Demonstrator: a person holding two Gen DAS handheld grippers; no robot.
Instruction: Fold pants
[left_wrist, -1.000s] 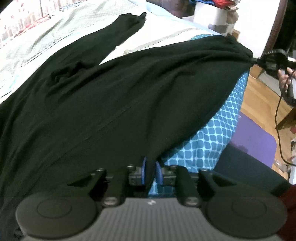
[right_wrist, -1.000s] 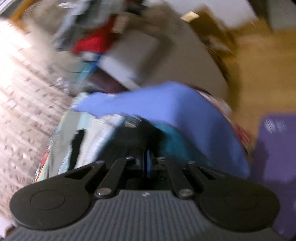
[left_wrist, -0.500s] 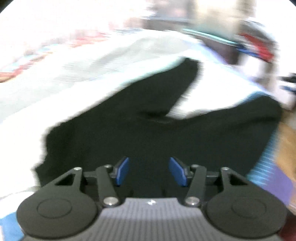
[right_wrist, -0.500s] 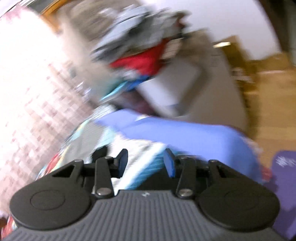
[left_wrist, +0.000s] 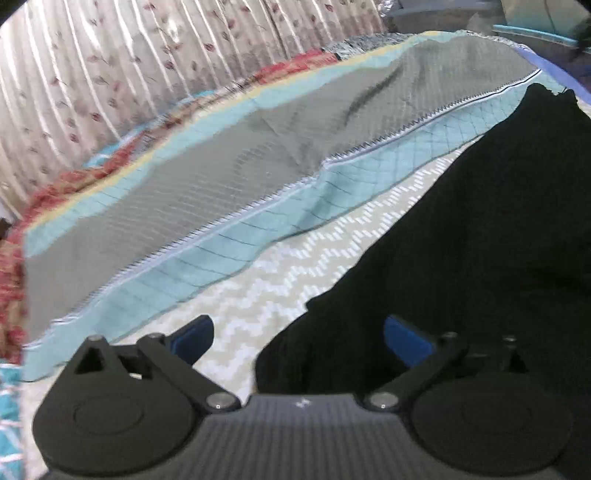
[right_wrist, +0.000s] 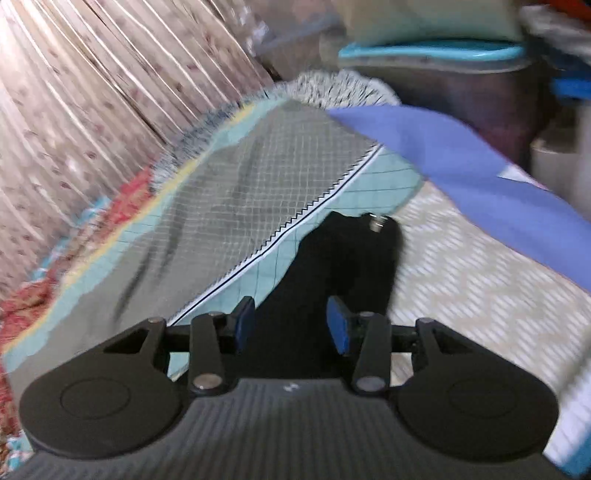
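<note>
- The black pants (left_wrist: 480, 229) lie spread on the bed (left_wrist: 303, 280), over a pale zigzag cover beside a grey-and-teal quilt (left_wrist: 229, 177).
- Left gripper (left_wrist: 297, 341): jaws opening, now very wide; the pants' edge lies below and between the blue pads (left_wrist: 406, 341), and nothing is gripped.
- Right gripper (right_wrist: 291, 323): jaws part open over a narrow end of the pants (right_wrist: 332, 258), pads clear of the cloth.
- A patterned curtain (left_wrist: 129, 66) hangs behind the bed.
</note>
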